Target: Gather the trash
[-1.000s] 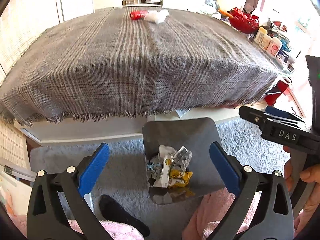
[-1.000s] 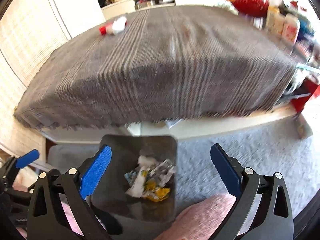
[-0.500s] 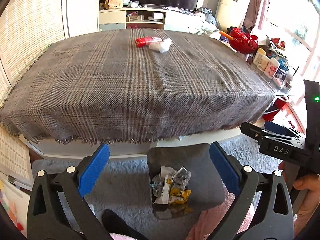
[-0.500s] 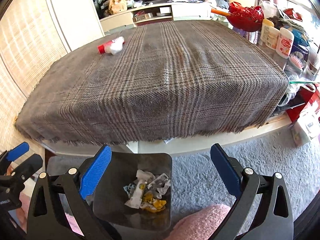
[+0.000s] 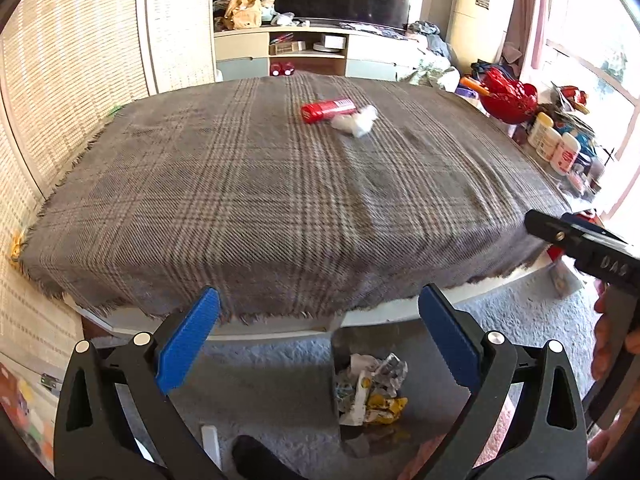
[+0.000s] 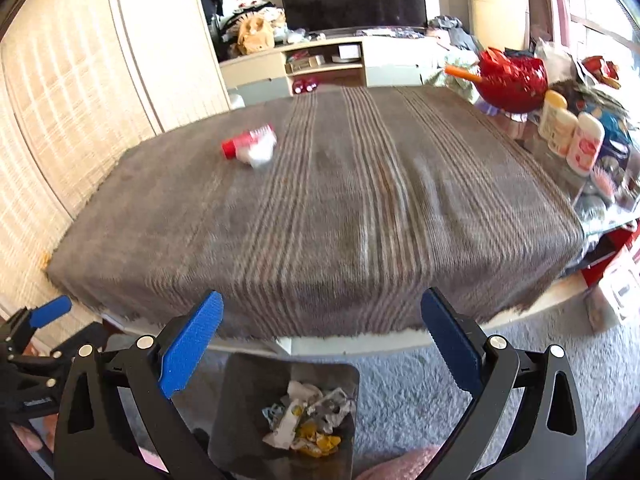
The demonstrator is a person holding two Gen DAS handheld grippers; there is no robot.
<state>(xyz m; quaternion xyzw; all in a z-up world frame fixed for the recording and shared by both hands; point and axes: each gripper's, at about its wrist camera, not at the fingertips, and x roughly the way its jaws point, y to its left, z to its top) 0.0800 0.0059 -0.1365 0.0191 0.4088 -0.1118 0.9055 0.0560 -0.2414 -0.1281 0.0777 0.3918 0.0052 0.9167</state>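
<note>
A low table draped in a grey plaid cloth (image 5: 280,200) fills most of the room from where the person sits, and it serves as the marker for everything else. On the floor just below its near edge stands a small dark bin (image 5: 432,396), square-mouthed, set on the pale shaggy carpet (image 5: 272,380). Inside it lies a heap of crumpled wrappers (image 5: 372,388): white and grey scraps on top, a yellow one underneath, a bit of pale blue to one side. The heap covers only the bottom; the walls above it are bare.

Far across the cloth, near the table's back edge, a red tube (image 5: 329,109) lies on its side with a wad of white tissue (image 5: 357,123) touching it. In the right wrist view these two are smeared by motion blur, but they are plainly close together.

The left gripper (image 5: 319,344) hangs over the table's near edge with its blue-padded jaws spread wide and nothing between them. The right gripper (image 6: 322,346) is the same: jaws wide apart, empty, above the near edge, with the bin below it.

Off the table's right side sits a red bowl (image 6: 512,76) holding an orange-handled thing, and next to it a cluster of pale bottles (image 6: 572,136). Beyond the far edge is a low media shelf (image 5: 312,52) with a dark screen.
</note>
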